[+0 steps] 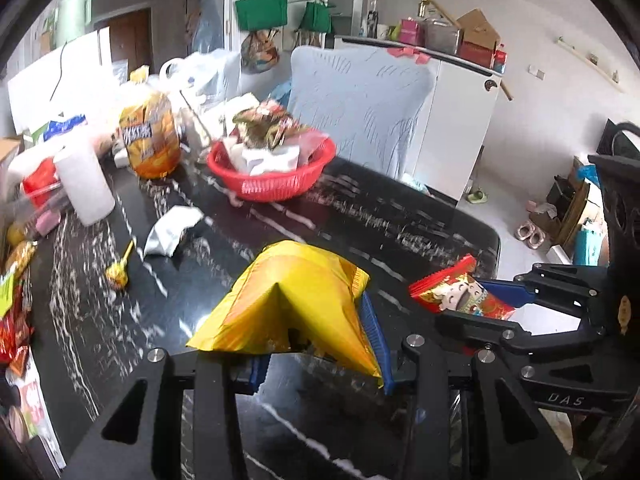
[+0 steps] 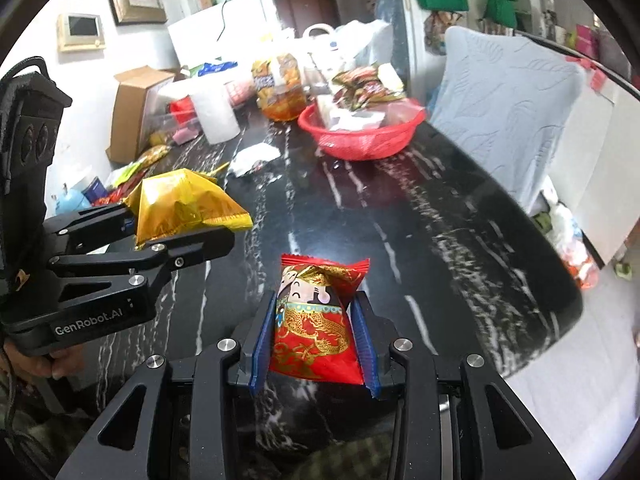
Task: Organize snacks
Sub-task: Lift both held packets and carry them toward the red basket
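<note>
My left gripper [image 1: 316, 344] is shut on a yellow-gold snack packet [image 1: 288, 304] and holds it above the black marble table [image 1: 360, 216]. It also shows in the right wrist view [image 2: 180, 204] at the left. My right gripper [image 2: 316, 340] is shut on a red snack packet with a cartoon figure [image 2: 316, 312], also held above the table. That packet shows in the left wrist view [image 1: 460, 292] at the right. A red basket [image 1: 272, 168] holding several snack packets stands at the far side of the table; it also shows in the right wrist view [image 2: 360, 132].
A large orange snack bag [image 1: 150, 140], a white paper roll [image 1: 86, 184], a crumpled white wrapper [image 1: 172, 232] and a yellow lollipop [image 1: 118, 272] lie on the table. More snacks are piled at the left edge [image 1: 16, 312]. A light blue covered chair [image 1: 360, 108] stands behind the table.
</note>
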`<act>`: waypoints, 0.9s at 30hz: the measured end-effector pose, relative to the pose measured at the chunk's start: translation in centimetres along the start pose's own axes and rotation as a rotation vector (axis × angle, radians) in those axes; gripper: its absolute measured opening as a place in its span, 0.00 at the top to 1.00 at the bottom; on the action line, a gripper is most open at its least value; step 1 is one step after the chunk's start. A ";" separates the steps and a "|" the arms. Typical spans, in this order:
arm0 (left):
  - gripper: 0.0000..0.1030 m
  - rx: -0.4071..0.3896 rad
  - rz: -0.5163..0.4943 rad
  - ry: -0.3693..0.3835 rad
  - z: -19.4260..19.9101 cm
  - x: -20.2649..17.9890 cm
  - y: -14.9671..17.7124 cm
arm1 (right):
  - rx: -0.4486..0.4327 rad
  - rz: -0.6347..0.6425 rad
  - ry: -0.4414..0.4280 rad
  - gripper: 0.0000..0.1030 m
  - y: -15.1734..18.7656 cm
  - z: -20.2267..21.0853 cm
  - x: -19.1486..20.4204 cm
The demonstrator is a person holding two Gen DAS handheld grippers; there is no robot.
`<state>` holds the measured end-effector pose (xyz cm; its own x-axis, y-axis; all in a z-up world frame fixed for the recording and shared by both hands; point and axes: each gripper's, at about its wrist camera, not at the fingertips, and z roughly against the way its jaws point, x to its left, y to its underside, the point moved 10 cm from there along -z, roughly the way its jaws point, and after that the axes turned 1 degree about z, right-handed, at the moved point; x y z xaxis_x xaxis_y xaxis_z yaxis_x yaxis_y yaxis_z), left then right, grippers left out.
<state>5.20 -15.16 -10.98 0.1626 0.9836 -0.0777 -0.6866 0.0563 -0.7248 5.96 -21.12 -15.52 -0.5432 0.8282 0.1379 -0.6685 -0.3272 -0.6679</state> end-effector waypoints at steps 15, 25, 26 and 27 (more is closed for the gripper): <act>0.61 -0.087 -0.022 0.008 -0.1 -0.5 -6.1 | -0.098 0.018 0.058 0.65 -4.7 2.6 -3.3; 0.61 -0.102 -0.002 -0.020 -2.4 1.9 -9.8 | -0.135 0.044 0.038 0.65 -9.6 1.0 -4.4; 0.61 -0.105 -0.005 -0.026 -2.6 2.1 -10.2 | -0.137 0.045 0.035 0.65 -10.1 0.7 -4.4; 0.61 -0.108 -0.008 -0.033 -2.8 2.4 -10.5 | -0.138 0.046 0.033 0.65 -10.5 0.5 -4.5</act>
<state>14.80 -13.90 -5.45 0.1432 0.9884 -0.0507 -0.6048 0.0469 -0.7950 15.16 -21.66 -8.80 -0.5530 0.8292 0.0817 -0.5655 -0.3015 -0.7676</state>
